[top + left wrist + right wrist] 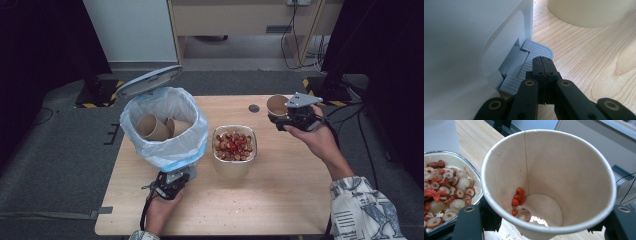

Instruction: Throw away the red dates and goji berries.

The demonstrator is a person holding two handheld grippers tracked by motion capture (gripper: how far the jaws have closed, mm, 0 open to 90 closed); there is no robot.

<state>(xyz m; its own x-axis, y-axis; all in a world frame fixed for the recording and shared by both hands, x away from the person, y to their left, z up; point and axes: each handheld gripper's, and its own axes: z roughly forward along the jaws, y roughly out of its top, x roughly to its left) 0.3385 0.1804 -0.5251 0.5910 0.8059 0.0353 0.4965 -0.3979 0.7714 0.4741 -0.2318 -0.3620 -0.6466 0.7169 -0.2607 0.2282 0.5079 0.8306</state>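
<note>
While the bin lid stands up, things look like this:

Left gripper (543,65): its two jaws are shut tight together with nothing between them. Their tip sits on the grey pedal (529,62) at the foot of the bin. From the high view, this gripper (172,181) is at the near side of the bin, close to the table.

Right gripper (280,120): its jaws are spread wide around a paper cup (549,182) and hold it by its sides.

Paper cup: from above, the cup (276,105) is up in the air over the far right part of the table (280,200). It is tipped, not straight up. Its long way runs from its bottom, near the hand, to its open mouth, which points up and toward the bin side. A few red bits and one pale slice stick near its bottom.

Bin (165,127): white, with a blue-white bag inside, on the left of the table. Its lid (149,80) is up. Two more brown cups lie inside.

Food tray (234,147): between the bin and the held cup, full of red and pale fruit slices.
</note>
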